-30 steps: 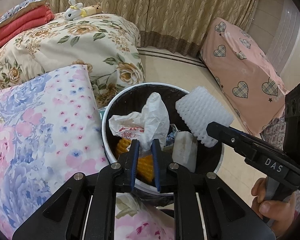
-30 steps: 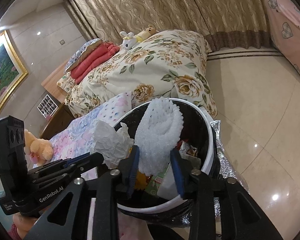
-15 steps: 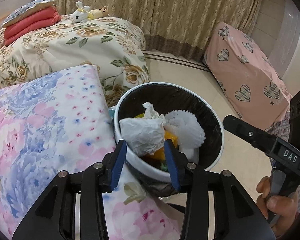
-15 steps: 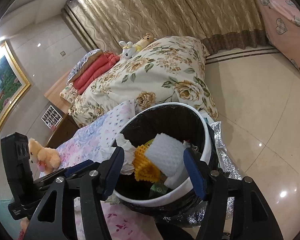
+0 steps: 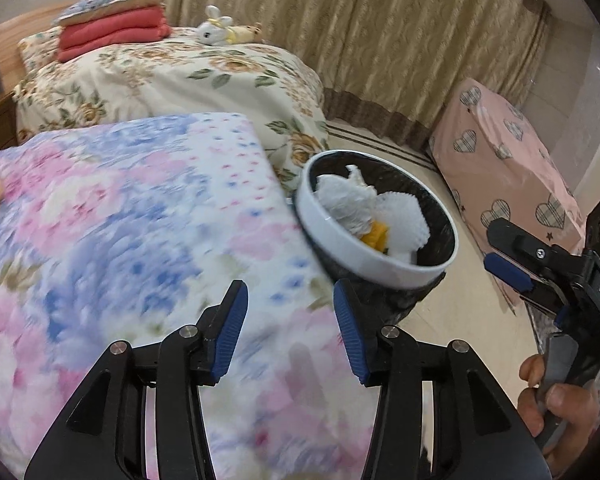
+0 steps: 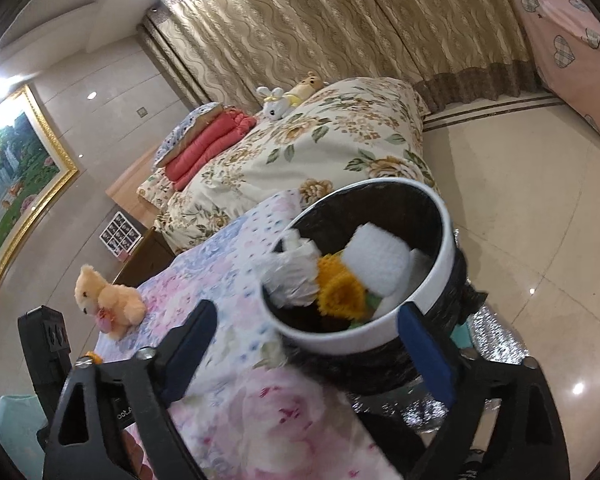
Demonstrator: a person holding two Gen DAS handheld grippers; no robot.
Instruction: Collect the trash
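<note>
1. Left gripper [image 5: 290, 320]: lower centre of the left wrist view, blue-padded fingers spread wide, nothing between them, poised over the pink-and-blue floral quilt [image 5: 120, 240].
2. Right gripper [image 6: 308, 348]: lower centre of the right wrist view, fingers spread wide and empty, framing the near rim of the bin.
3. Trash bin [image 5: 340, 240]: white-rimmed, black-lined, right of centre in the left wrist view, standing on the floor against the quilt's edge.
4. Bin contents: crumpled white plastic bag [image 5: 346, 200] at the left, white foam fruit net [image 5: 404, 224] at the right, yellow-orange piece [image 5: 374, 236] between them; in the right wrist view the foam net [image 6: 376, 260] lay beside a yellow mesh item [image 6: 340, 284].
5. Right hand [image 5: 556, 404]: lower right of the left wrist view, gripping the handle of the other tool.
6. Surroundings: beige floral duvet [image 5: 172, 76] upper left; folded red blankets [image 5: 112, 34] on it; peach teddy bear [image 6: 108, 296] at the left of the right wrist view, on the quilt; pink heart-print cover [image 5: 508, 160] at the right.
</note>
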